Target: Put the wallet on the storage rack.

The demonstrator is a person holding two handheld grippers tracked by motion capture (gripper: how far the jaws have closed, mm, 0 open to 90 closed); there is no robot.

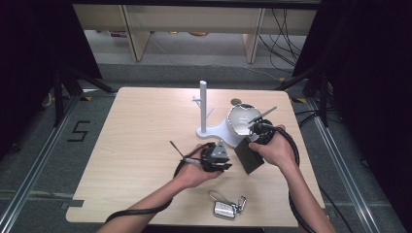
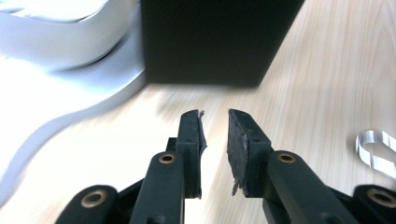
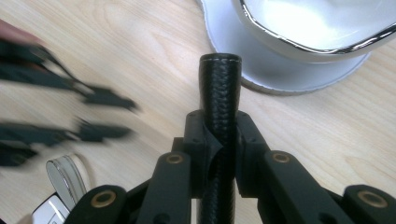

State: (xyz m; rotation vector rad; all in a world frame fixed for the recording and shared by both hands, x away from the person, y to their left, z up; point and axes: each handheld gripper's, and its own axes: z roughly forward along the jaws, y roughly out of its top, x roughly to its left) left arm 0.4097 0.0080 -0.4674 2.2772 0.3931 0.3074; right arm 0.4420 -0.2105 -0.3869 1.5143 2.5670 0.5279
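Observation:
A black leather pouch (image 1: 248, 156) hangs just above the table by its braided black strap (image 3: 219, 79), and my right gripper (image 3: 220, 119) is shut on that strap. In the high view the right gripper (image 1: 252, 139) sits at the pouch's top, beside the white stand. My left gripper (image 1: 228, 165) is level with the pouch on its left. In the left gripper view the left gripper (image 2: 215, 114) has a narrow gap between its jaws with nothing in it, and the pouch's dark face (image 2: 215, 42) stands close ahead.
A white stand with a post (image 1: 203, 104), pegs and a chrome-rimmed dish (image 1: 241, 119) stands at mid-table; its base (image 3: 280, 70) lies just beyond the pouch. A silver key fob with a clip (image 1: 225, 209) lies near the front edge.

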